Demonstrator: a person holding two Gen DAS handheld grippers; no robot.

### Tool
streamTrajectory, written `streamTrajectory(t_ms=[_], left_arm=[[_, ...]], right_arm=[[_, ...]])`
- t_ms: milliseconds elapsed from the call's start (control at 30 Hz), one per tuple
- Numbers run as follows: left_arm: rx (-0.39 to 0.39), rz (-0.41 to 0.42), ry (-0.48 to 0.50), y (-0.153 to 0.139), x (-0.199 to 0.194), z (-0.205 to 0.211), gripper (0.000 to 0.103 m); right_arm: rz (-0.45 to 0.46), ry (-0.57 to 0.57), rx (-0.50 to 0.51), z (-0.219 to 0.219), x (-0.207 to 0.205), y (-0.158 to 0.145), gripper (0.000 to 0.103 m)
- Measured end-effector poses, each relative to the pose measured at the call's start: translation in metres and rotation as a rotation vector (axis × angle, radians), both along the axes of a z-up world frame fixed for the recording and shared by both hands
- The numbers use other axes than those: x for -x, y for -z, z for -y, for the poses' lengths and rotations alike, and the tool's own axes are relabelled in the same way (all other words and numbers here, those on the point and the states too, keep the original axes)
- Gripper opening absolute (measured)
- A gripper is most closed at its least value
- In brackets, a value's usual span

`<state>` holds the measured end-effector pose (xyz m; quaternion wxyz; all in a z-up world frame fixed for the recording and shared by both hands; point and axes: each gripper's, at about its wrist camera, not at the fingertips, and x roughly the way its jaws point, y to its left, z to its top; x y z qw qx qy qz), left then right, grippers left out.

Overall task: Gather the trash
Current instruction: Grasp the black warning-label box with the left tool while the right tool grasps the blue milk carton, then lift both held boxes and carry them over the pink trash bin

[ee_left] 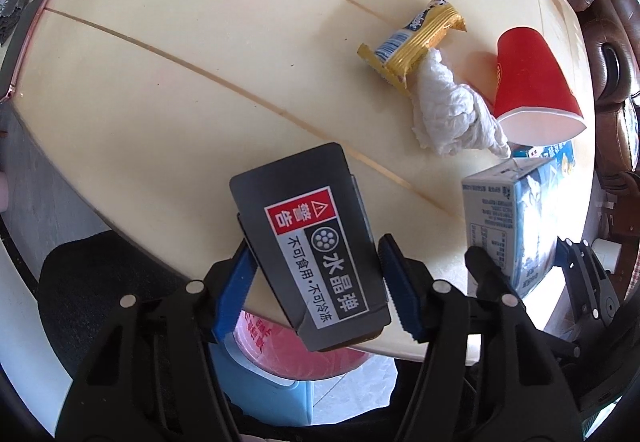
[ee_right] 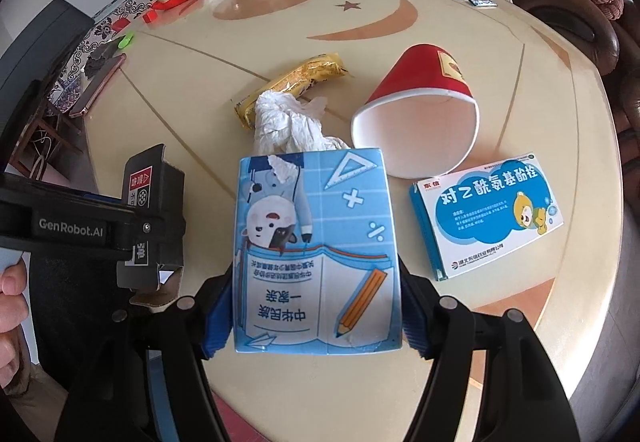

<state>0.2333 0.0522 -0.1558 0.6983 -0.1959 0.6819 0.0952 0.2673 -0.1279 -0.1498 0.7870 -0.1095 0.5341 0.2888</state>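
Cardboard all round, so light loads and easy to crush. Small black cardboard box with a red warning label: clamped across its narrow sides between the blue pads of the left gripper, over the near rim of the cream round table, above a red-lined bin partly visible below. One end flap looks open; probably near empty, stiff enough if squeezed gently.

Blue-and-white illustrated milk carton: pinched at its lower flanks by the right gripper, jaws about mid-width, walls likely to dent under pressure.

Remaining on the table, seen from the right wrist:
- crumpled white tissue at 12 o'clock of the carton, soft, weightless, best pinched at its bulk.
- gold foil snack wrapper touching the tissue at 12, slippery, crinkly.
- red paper cup on its side at 1 o'clock, apt to roll, better gripped across the rim.
- flat blue medicine box at 3 o'clock, lying low, awkward; take by the edges.
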Motion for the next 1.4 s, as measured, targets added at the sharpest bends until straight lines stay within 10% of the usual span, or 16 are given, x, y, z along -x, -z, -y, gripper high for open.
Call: streamTrajectory(t_ms=[1400], left_arm=[[-0.119,0.398,0.418,-0.111,0.130,0.010,0.061]], right_arm=[[0.251,0.209,0.020,0.017,0.183,-0.139,0.066]])
